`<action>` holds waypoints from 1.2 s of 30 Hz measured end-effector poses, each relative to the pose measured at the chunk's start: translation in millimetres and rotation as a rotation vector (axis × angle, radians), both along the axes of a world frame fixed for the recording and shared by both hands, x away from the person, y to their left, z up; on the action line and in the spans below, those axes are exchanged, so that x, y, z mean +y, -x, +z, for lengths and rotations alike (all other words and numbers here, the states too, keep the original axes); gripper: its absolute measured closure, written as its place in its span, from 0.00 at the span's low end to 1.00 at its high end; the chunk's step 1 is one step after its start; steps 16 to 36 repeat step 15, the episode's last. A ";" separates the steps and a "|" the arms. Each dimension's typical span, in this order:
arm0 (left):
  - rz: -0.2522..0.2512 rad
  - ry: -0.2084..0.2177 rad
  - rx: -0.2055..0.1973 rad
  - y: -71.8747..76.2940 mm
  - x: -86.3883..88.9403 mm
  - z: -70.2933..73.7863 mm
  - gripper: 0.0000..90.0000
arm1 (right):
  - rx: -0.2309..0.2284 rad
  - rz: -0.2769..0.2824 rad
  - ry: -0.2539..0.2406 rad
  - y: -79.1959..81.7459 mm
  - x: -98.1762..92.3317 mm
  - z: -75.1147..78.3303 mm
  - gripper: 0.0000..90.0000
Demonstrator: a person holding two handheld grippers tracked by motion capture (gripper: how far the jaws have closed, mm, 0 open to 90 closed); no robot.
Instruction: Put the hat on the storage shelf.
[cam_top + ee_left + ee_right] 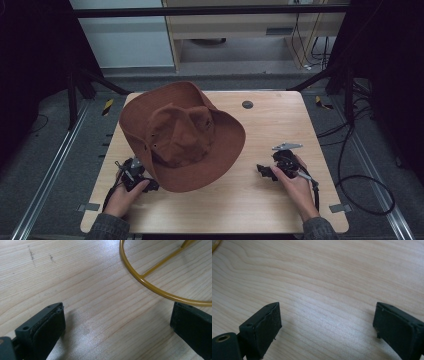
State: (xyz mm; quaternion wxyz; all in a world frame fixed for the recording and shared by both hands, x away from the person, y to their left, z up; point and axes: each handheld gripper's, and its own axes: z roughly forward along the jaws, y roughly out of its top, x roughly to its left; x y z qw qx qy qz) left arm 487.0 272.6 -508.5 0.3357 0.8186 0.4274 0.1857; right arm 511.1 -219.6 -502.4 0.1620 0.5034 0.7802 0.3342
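Hat (pixel 182 136), brown and wide-brimmed, sits raised at the middle of the surface (pixel 270 200) in the high view, the left tool (pixel 134 172) just beside its near brim and the right tool (pixel 280 166) well apart from it. In the left gripper view the jaws stand wide and empty beside a gold wire ring (pixel 140 280), probably the hat's stand; the right gripper view likewise shows wide, empty jaws over bare wood. Nothing seems begun, a first move likely calls for closing on the brim, and no writing is readable.

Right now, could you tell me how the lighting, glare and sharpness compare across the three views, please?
High view: dim and soft, dark at the sides, the hat shading the table beneath its brim. Left gripper view: bright, a pale sheen on the wood, the yellow wire ring crisp, near jaws slightly soft. Right gripper view: even light, mild glare mid-frame, grain sharp.
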 end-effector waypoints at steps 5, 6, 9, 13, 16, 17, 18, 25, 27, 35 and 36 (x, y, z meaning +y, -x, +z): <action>0.000 0.000 0.000 0.0 0.0 0.0 0.00 | -0.062 0.001 0.055 7.1 5.7 -5.9 0.06; 0.000 0.000 0.000 0.1 0.0 0.0 0.00 | -0.086 -0.005 0.054 8.9 7.6 -8.9 0.05; 0.000 0.000 0.000 0.0 0.0 0.0 0.00 | -0.089 -0.016 0.051 10.8 8.2 -9.4 0.05; -0.001 -0.001 0.000 -0.1 0.0 0.0 0.00 | -0.090 -0.028 0.054 13.0 7.6 -9.4 0.04; -0.002 -0.001 0.000 -0.2 0.0 0.0 0.00 | -0.091 -0.024 0.053 14.1 6.3 -9.5 0.04; -0.002 -0.001 0.000 -0.2 0.0 0.0 0.00 | -0.091 -0.024 0.053 14.1 6.3 -9.5 0.04; -0.002 -0.001 0.000 -0.2 0.0 0.0 0.00 | -0.091 -0.024 0.053 14.1 6.3 -9.5 0.04; -0.002 -0.001 0.000 -0.2 0.0 0.0 0.00 | -0.091 -0.024 0.053 14.1 6.3 -9.5 0.04; -0.002 -0.001 0.000 -0.2 0.0 0.0 0.00 | -0.091 -0.024 0.053 14.1 6.3 -9.5 0.04; -0.002 -0.001 0.000 -0.2 0.0 0.0 0.00 | -0.091 -0.024 0.053 14.1 6.3 -9.5 0.04; -0.002 -0.001 0.000 -0.2 0.0 0.0 0.00 | -0.091 -0.024 0.053 14.1 6.3 -9.5 0.04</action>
